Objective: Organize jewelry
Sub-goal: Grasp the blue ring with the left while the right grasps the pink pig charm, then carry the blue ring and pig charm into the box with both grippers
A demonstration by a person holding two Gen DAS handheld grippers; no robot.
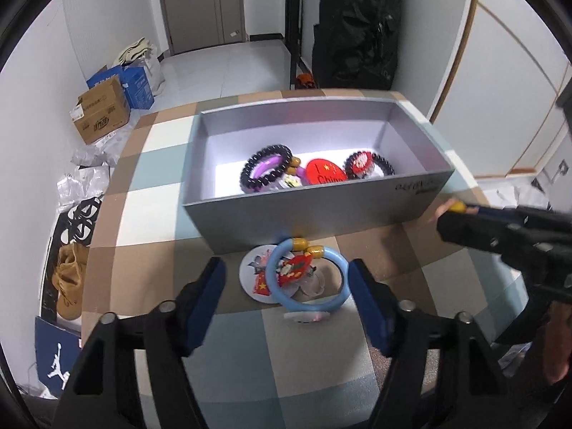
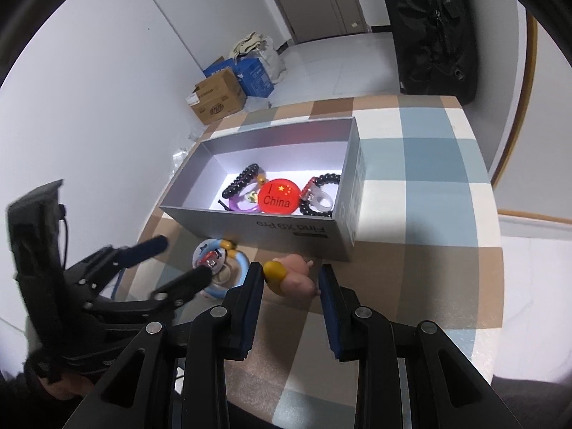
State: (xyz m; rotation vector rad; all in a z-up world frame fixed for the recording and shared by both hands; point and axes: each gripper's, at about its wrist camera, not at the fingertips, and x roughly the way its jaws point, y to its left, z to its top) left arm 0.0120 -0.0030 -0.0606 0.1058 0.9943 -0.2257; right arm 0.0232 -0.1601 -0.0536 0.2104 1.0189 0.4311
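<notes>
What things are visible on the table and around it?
table: one, checked brown, blue, white, beneath
box: one, grey, on the table
beaded bracelets: two, dark, in the box
purple bangle: one, purple, in the box
badge: one, red, in the box
blue bangle: one, blue, before the box
disc: one, white, under the blue bangle
cardboard box: one, brown, on the floor
bag: one, black, by the wall
trinket: one, pink and yellow, between the right fingers
left gripper: one, black, open around the blue bangle
right gripper: one, black, shut on the trinket
</notes>
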